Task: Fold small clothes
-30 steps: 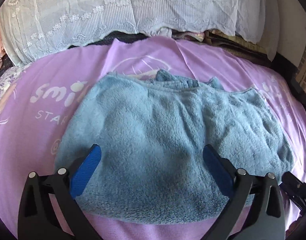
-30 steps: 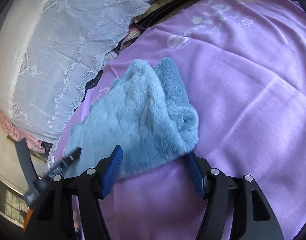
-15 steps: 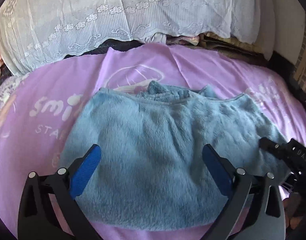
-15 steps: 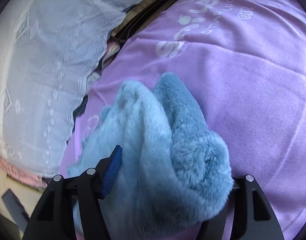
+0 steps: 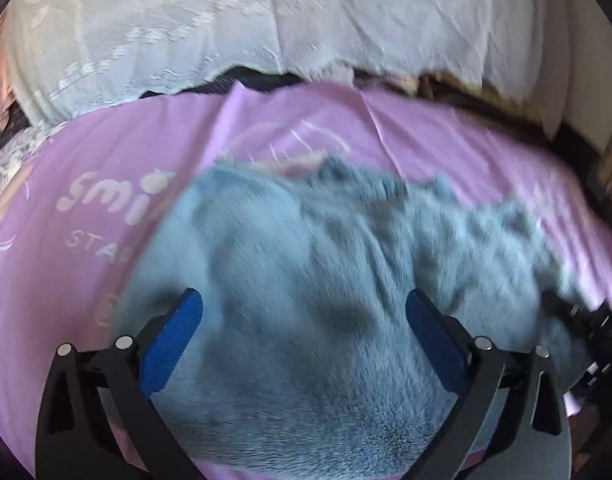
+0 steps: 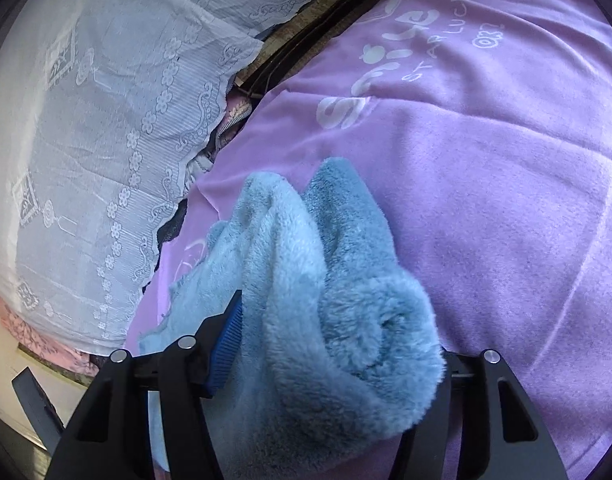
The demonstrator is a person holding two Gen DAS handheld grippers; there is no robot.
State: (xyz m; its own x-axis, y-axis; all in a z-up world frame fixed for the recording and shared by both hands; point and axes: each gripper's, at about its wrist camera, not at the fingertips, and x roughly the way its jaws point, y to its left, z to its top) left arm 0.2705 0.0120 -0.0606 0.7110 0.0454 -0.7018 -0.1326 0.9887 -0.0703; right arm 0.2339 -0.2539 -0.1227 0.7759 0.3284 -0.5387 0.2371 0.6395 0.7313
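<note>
A fluffy blue garment (image 5: 306,264) lies on the purple sheet (image 5: 65,280), blurred in the left wrist view. My left gripper (image 5: 303,308) hovers open over its near half, blue pads (image 5: 173,340) spread wide, nothing pinched. In the right wrist view the garment's bunched side (image 6: 326,312) fills the gap of my right gripper (image 6: 338,328). Its jaws stand wide apart; the left pad (image 6: 229,340) touches the fabric and the right finger is hidden behind the fluff. The right gripper's black tip (image 5: 586,328) shows at the garment's right edge.
White lace cloth (image 6: 105,140) covers the pile behind the sheet. A dark gap with brown edges (image 6: 306,40) runs between them. The purple sheet with white lettering (image 6: 506,200) stretches to the right of the garment. A pale ledge (image 6: 9,380) lies at the lower left.
My right gripper has pushed into the garment's right side, so the fabric is now bunched up between its fingers. The left wrist view has shifted slightly and blurred; the left jaws stay open.
</note>
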